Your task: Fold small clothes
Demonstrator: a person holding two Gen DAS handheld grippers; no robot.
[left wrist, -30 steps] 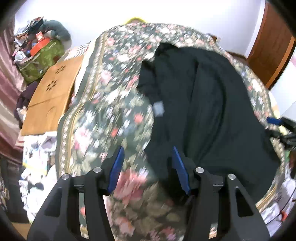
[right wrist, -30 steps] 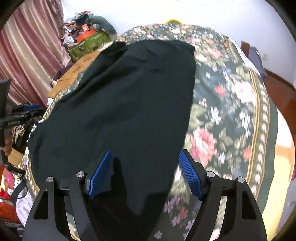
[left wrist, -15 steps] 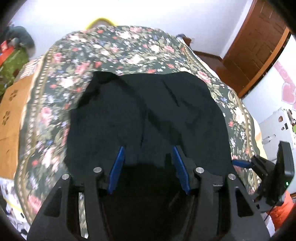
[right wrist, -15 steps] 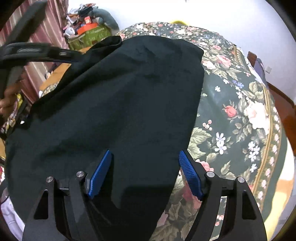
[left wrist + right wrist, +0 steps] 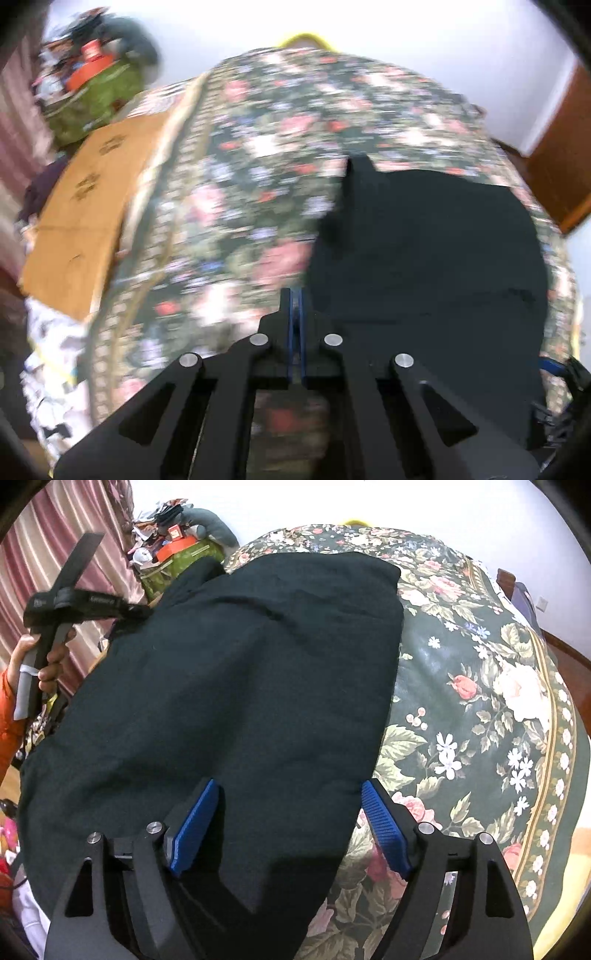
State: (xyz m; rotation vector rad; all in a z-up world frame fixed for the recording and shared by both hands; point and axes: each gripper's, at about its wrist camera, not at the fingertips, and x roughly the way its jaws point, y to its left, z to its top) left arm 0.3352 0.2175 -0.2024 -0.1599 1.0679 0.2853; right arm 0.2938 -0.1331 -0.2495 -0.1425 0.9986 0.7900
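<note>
Whereas half a second ago our left gripper (image 5: 295, 299) stood wide open over the dark cloth, its blue pads now meet flat together, and we have swung it off to the cloth's left edge, over the floral bedspread (image 5: 236, 192). That view is smeared with motion, so we cannot tell for certain whether a sliver of cloth is pinched between the pads; none shows there. Our right gripper (image 5: 291, 808) has kept its place and its spread, the two blue pads (image 5: 194, 823) well apart and holding nothing, low over the near end of the black garment (image 5: 240, 686).

From the right wrist we see our own left hand (image 5: 44, 657) at the far left, gripping the handle of the other tool above the garment's edge. The left wrist view alone shows the brown cardboard sheet (image 5: 85, 218) lying beside the bed, and the wooden door (image 5: 565, 162) at the right.

Both views take in the green bag (image 5: 177, 565) heaped with clutter at the far corner.

The garment lies spread on the bedspread, plain black, broad, with soft creases across its upper part and a small flap poking up at one far corner (image 5: 360, 166).
</note>
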